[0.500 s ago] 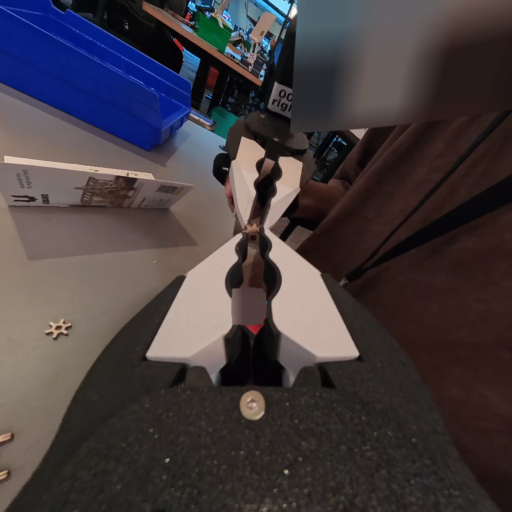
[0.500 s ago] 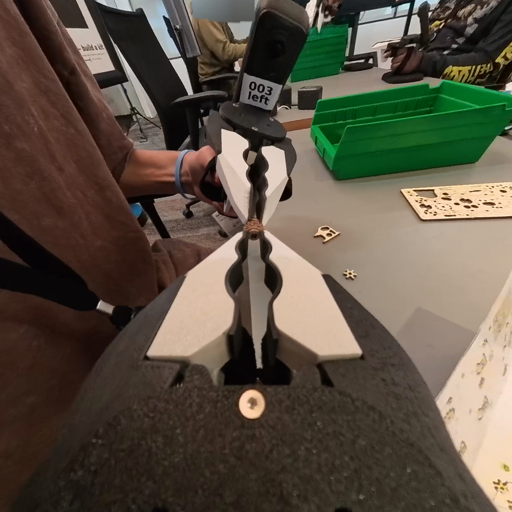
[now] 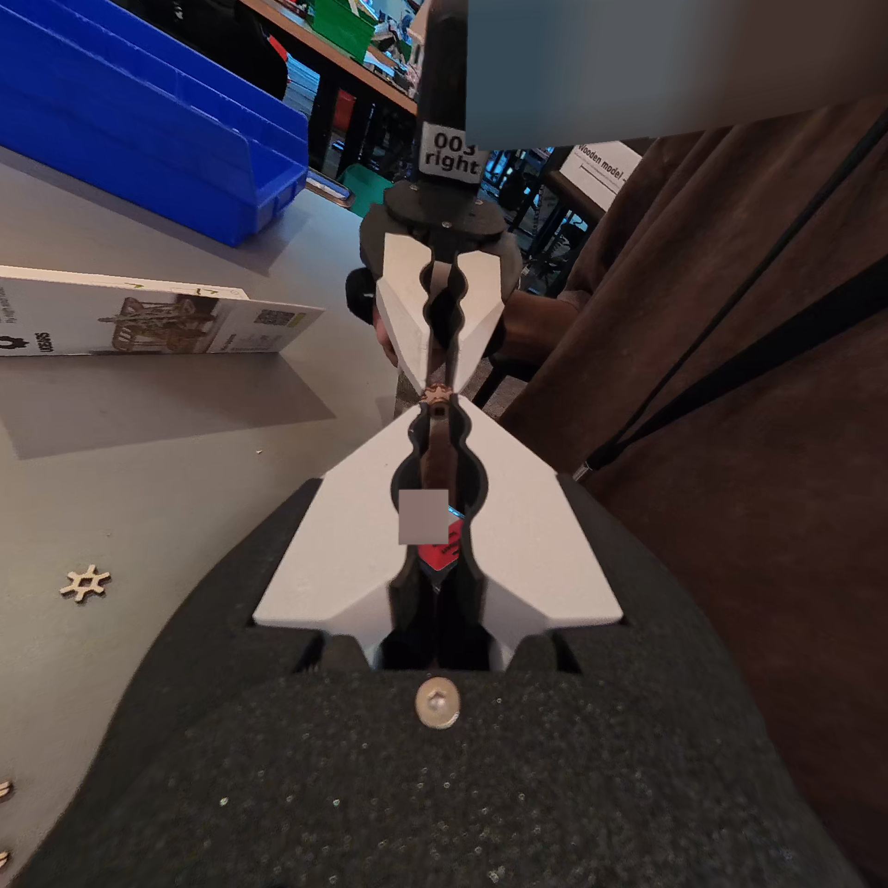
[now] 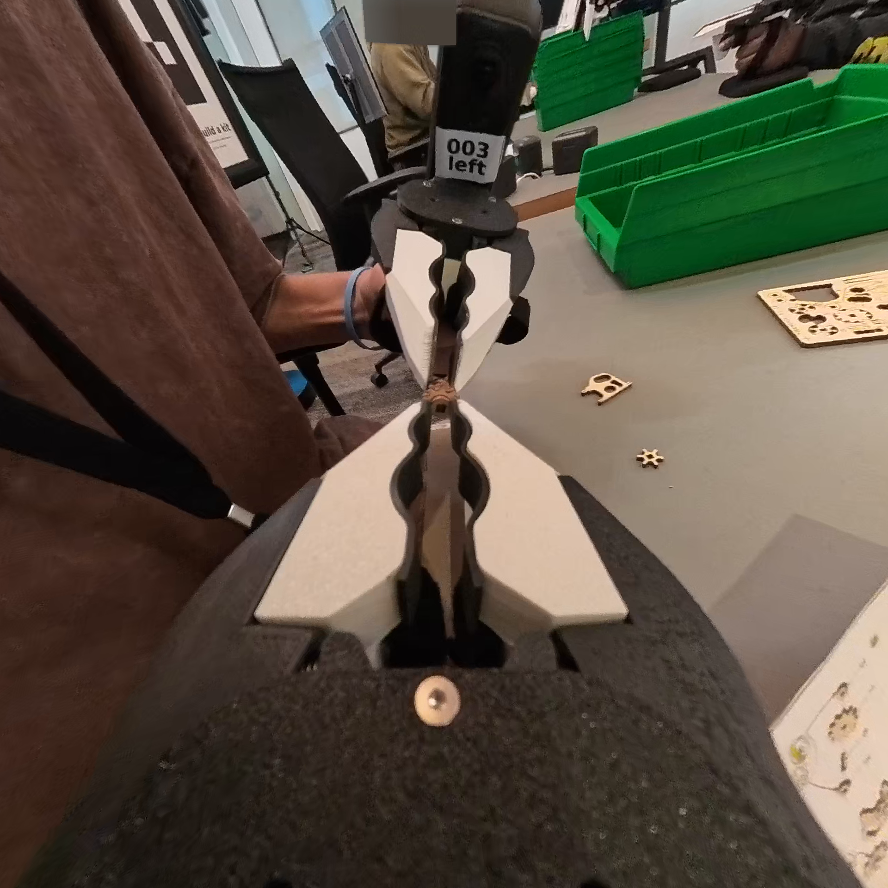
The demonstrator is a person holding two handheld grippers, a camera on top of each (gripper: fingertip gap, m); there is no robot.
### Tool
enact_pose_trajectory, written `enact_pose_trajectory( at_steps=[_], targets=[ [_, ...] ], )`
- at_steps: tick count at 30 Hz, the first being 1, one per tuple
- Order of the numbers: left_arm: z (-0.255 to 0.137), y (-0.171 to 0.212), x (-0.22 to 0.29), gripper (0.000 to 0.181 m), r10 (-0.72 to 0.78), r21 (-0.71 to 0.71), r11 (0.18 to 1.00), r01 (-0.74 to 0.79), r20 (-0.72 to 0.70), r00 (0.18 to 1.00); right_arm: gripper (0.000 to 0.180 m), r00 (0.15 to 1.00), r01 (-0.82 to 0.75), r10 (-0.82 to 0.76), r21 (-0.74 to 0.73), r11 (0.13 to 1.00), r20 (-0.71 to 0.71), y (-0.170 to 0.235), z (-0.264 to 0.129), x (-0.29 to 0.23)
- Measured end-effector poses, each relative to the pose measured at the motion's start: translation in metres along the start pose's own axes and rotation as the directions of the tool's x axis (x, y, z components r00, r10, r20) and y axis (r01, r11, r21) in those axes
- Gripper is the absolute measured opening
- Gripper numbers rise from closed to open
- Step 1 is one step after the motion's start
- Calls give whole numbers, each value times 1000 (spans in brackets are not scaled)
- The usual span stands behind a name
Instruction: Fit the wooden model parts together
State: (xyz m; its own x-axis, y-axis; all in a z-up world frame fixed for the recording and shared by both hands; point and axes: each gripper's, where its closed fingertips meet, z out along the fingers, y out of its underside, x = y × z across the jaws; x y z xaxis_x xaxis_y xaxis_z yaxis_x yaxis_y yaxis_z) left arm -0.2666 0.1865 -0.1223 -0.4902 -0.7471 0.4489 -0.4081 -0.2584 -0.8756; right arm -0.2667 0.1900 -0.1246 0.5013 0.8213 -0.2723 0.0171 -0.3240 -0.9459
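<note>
Wooden gear (image 3: 437,395) pinched between tips of both tongs, left (image 3: 438,408) and right (image 4: 439,407), jaws narrow. Joining underway; loose star piece (image 4: 649,458), cut-out sheet (image 4: 836,312) wait on desk (image 4: 721,432).

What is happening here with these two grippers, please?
A person holds the left gripper and the right gripper tip to tip above the grey table. Each is shut on a small wooden part; the parts meet between the tips. Whether they are joined is unclear. A small wooden gear and a punched sheet lie unused.
</note>
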Motion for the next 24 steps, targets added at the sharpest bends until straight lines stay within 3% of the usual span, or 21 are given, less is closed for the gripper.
enact_pose_trajectory(
  at_steps=[10,13,14,17,21,24],
  targets=[
    [0,3,-6,4,12,-19,1000,-12,5,1000,7,999,-50,50,-5,999,21,2,-9,7],
    [-34,-8,-23,4,-25,84,996,18,78,997,0,994,-96,102,137,986,-40,-15,-51,30],
    [-47,-13,-29,4,-30,134,991,14,113,993,0,995,-58,65,94,994,-73,-10,-50,33],
    [-29,1,-35,5,22,14,1000,-25,152,988,0,993,-101,98,-46,994,-67,15,-26,34],
    [-22,2,-32,5,33,23,999,-36,125,992,9,985,-172,171,84,982,16,-11,-21,30],
    [-14,-2,-20,5,94,18,995,-97,101,990,13,970,-236,230,79,969,78,-8,-8,24]
  ],
)
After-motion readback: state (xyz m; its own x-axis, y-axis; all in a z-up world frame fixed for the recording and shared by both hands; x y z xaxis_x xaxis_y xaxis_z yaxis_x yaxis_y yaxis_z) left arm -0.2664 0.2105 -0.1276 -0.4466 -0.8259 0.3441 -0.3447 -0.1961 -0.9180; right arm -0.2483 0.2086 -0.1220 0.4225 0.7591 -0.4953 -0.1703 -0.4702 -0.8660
